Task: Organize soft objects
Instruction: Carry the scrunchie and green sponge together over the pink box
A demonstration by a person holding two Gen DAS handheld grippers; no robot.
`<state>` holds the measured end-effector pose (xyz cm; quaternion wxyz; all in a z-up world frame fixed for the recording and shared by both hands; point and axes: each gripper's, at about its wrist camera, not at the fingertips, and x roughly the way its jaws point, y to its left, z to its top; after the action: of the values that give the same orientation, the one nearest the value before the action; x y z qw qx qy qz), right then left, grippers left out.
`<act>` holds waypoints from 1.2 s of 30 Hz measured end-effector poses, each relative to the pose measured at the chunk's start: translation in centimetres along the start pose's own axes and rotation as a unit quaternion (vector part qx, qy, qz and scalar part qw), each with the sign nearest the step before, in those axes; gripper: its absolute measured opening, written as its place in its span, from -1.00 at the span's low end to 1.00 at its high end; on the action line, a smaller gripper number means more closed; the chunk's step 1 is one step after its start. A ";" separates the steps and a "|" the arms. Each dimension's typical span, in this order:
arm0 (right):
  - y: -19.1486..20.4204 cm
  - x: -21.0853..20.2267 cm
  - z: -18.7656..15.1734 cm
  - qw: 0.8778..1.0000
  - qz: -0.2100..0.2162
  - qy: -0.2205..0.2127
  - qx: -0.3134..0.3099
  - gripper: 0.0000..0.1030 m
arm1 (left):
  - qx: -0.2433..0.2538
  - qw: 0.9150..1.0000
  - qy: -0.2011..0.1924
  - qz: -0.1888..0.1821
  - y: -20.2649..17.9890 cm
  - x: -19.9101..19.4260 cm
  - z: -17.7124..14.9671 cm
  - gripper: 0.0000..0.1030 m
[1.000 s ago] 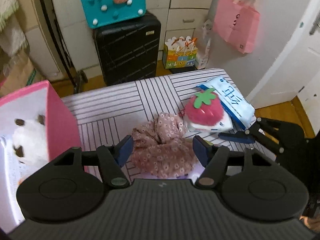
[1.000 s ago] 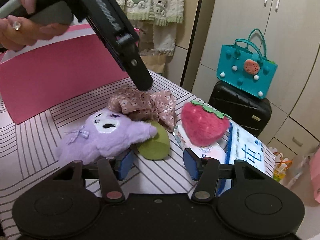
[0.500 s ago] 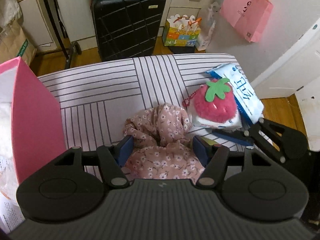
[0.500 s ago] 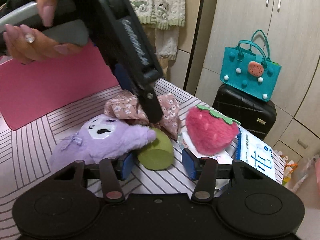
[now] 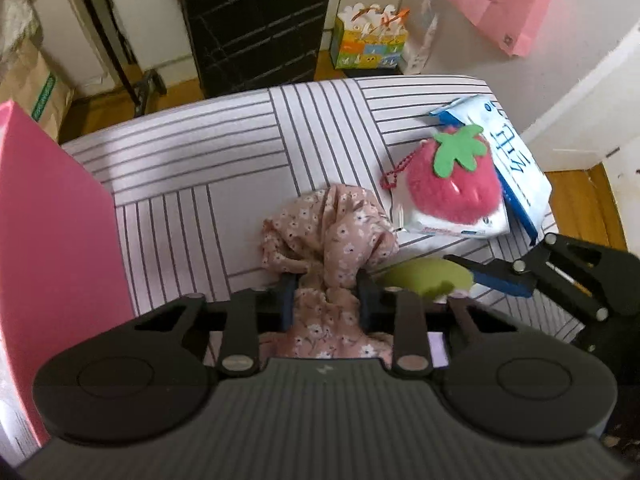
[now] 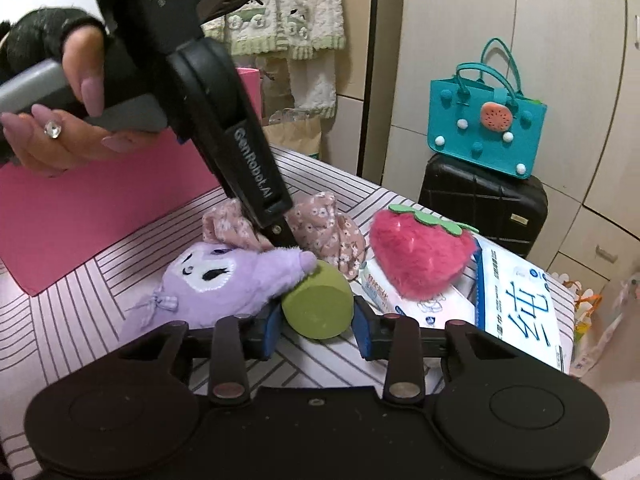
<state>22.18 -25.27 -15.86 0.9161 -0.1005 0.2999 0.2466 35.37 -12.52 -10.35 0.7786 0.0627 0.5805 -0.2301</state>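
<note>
Left wrist view: the left gripper (image 5: pixel 326 298) points steeply down, its jaws closing and pinching the bunched floral cloth (image 5: pixel 332 232) on the striped table (image 5: pixel 192 168). The gripper body hides the cloth's lower part. A pink box (image 5: pixel 52 248) is cut off at the left edge. The fluffy strawberry plush (image 5: pixel 456 192) lies on tissue packs (image 5: pixel 516 168).

Right wrist view: the right gripper (image 6: pixel 316 326), angled downward, is closing its jaws on the green cylinder (image 6: pixel 316 306), pads touching both sides. The purple plush (image 6: pixel 216 284) leans on the cylinder. A hand (image 6: pixel 68 116) grasps the left gripper's handle; its fingertips are hidden behind the plush.
</note>
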 end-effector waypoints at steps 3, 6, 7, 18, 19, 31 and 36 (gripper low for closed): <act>0.0 -0.6 -0.3 1.000 -0.012 0.005 0.011 -0.20 | 0.011 1.000 -0.006 0.002 0.0 -0.2 -0.4 -0.67; 0.0 -1.4 -0.6 1.000 -0.021 0.007 0.018 -0.20 | 0.012 1.000 -0.012 -0.009 0.0 -0.9 -0.6 -0.69; -0.1 -1.6 -0.7 0.999 -0.027 0.008 0.021 -0.20 | 0.014 1.000 -0.017 -0.010 -0.1 -1.3 -0.7 -0.69; -0.2 -4.4 -1.8 0.993 -0.084 0.049 0.065 -0.20 | 0.052 0.997 -0.060 -0.022 -2.1 -5.5 -3.1 -0.69; -0.1 -4.5 -1.8 0.993 -0.086 0.049 0.066 -0.20 | 0.053 0.996 -0.062 -0.024 -2.2 -5.8 -3.5 -0.69; 2.2 -8.3 -1.7 0.991 -0.031 0.066 0.113 -0.20 | 0.078 0.994 -0.075 -0.028 -3.8 -9.9 -9.2 -0.69; 4.0 -10.7 -1.3 0.987 0.032 0.071 0.140 -0.20 | 0.074 0.992 -0.089 -0.042 -3.6 -12.2 -12.0 -0.69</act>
<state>11.95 -26.45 -10.66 0.8891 0.0212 0.3986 0.2240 20.65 -7.90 -2.15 0.8101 0.0750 0.4923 -0.3094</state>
